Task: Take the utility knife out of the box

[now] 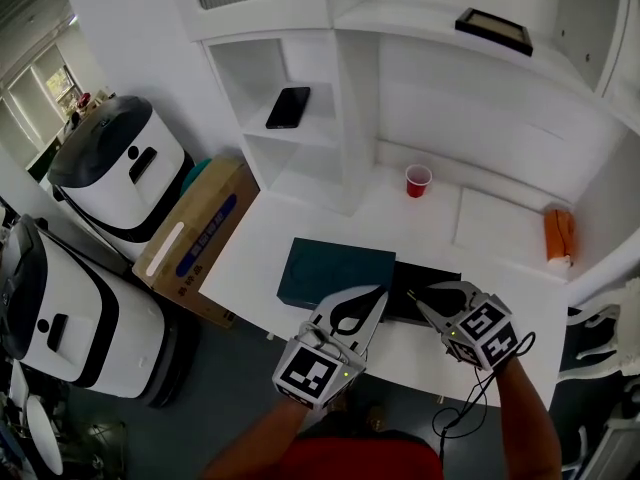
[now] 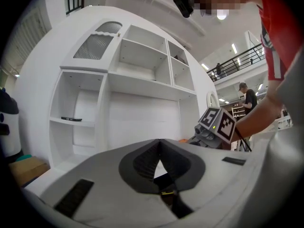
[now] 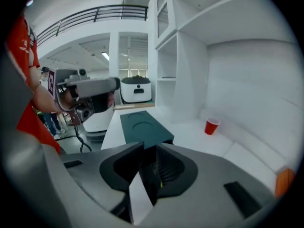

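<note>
**Two grippers at the near side of a white table [image 1: 340,223], over a dark green box [image 1: 335,271].**

The left gripper [image 1: 377,294] had its jaws pressed together with nothing between them, their tips at the box's near edge. Just to its right, the right gripper [image 3: 148,148] had its jaws spread and empty, and tilted down over a black tray [image 1: 432,280] that lay against the box's right end. The utility knife could not be made out in any view. Beyond both grippers a red cup [image 1: 418,180] stood upright on the table. Well off to the right of the right gripper lay an orange object [image 1: 559,235]. Farther back, past the left gripper, a black phone [image 1: 288,107] lay on a shelf.
</note>
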Available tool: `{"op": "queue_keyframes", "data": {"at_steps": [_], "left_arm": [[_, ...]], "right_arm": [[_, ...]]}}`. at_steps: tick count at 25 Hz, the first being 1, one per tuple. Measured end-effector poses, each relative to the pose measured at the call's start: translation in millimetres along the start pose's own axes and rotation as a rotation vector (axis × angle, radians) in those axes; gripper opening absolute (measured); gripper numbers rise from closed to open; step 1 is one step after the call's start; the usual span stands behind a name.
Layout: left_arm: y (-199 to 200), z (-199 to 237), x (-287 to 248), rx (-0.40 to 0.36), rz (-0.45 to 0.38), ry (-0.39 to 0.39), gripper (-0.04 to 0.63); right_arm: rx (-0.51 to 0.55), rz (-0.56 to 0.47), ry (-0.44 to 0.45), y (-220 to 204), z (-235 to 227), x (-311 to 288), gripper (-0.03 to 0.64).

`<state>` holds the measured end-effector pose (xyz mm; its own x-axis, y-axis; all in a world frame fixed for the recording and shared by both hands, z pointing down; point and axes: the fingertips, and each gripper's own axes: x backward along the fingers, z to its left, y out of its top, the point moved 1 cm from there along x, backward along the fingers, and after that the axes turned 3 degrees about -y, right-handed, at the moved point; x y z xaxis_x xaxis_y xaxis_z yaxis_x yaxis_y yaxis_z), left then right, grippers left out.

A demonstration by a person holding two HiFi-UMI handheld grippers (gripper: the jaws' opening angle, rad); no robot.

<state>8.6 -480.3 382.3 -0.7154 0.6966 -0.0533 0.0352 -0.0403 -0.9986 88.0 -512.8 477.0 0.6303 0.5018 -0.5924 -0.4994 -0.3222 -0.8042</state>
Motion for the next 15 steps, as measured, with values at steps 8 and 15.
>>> {"op": "queue_keyframes", "data": {"at_steps": [8, 15], "left_arm": [[-8.7, 12.3, -2.9, 0.015, 0.005, -0.018, 0.006], [-12.8, 21.8, 0.0, 0.021, 0.009, -0.034, 0.006]], "right_arm": [[0.044, 0.332, 0.065, -47.5, -6.9, -56.0, 0.141], [0.069, 0.566, 0.045, -86.6, -20.3, -84.5, 0.155]]}}
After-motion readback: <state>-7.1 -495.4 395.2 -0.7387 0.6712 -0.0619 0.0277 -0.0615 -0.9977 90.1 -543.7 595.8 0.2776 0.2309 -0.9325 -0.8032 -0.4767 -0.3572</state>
